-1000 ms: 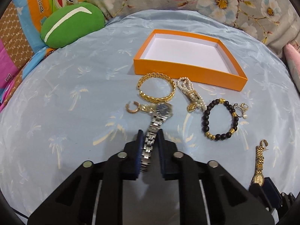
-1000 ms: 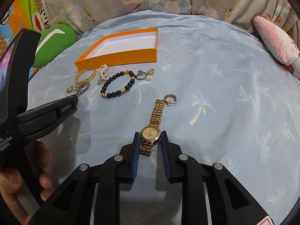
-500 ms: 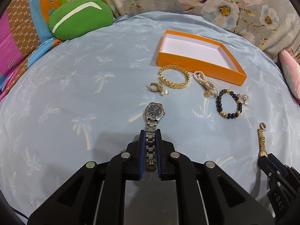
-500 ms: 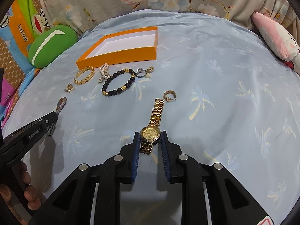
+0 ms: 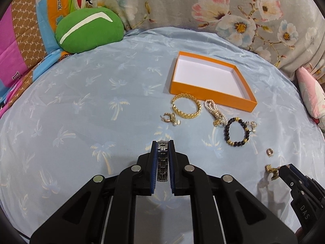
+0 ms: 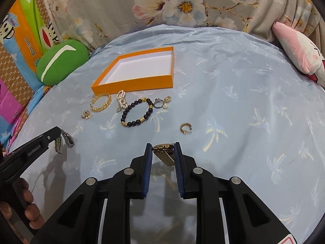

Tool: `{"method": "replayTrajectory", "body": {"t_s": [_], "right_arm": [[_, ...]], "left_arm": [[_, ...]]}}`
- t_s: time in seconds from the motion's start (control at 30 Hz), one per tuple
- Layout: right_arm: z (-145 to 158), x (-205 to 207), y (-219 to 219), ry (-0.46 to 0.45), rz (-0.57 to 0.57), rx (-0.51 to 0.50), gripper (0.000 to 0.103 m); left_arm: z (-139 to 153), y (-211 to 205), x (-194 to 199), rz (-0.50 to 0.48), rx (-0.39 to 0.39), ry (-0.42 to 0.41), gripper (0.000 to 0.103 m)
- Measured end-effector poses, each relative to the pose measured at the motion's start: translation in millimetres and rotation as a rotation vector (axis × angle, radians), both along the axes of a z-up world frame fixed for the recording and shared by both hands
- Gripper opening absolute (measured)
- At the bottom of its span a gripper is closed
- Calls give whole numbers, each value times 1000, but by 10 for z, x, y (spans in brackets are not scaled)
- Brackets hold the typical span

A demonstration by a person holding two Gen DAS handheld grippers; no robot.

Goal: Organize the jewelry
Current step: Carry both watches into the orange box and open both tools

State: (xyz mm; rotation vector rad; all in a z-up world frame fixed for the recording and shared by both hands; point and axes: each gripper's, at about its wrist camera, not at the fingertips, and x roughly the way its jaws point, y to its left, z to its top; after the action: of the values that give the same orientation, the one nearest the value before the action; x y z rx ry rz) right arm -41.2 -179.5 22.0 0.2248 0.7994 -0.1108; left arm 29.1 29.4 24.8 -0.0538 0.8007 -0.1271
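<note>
**Both watches clamped and off the sheet**

Now you have the blue bedsheet [image 5: 81,105] spread wide below both grippers, with the orange box [image 5: 211,93] lying open and white-floored toward the far side, well apart from either tool. Just in front of its near wall sit the gold bracelet [image 5: 185,108], the pearl strand [image 5: 215,110] and the black bead bracelet [image 5: 236,131] in a loose row; a small gold hoop earring [image 6: 185,128] lies alone, nearer your right tool.

Your left gripper [image 5: 163,154] is pinched tight on the band of the silver watch [image 5: 163,162], which runs lengthwise between the blue pads; from the right wrist view the watch hangs folded below those tips. Your right gripper [image 6: 163,152] has just been closing, and its pads press on the gold watch [image 6: 164,154], held crosswise with the band drooping beneath.

Both tools point steeply down toward the sheet. Your left hand [image 6: 24,207] shows only as fingers at the frame's edge. The silver watch's face is hidden behind the fingertips, and the gold watch's dial is hard to make out.
</note>
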Motion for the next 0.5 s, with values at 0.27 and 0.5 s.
{"method": "replayTrajectory", "body": {"t_s": [0.27,0.5], "right_arm": [[201,305,-74,-27,12,8,11],[320,435,-132,-52,20,20,11]], "left_arm": [[250,-59,202,-22,4,-29,9],[453,-112,350,-39,19,-71,9]]}}
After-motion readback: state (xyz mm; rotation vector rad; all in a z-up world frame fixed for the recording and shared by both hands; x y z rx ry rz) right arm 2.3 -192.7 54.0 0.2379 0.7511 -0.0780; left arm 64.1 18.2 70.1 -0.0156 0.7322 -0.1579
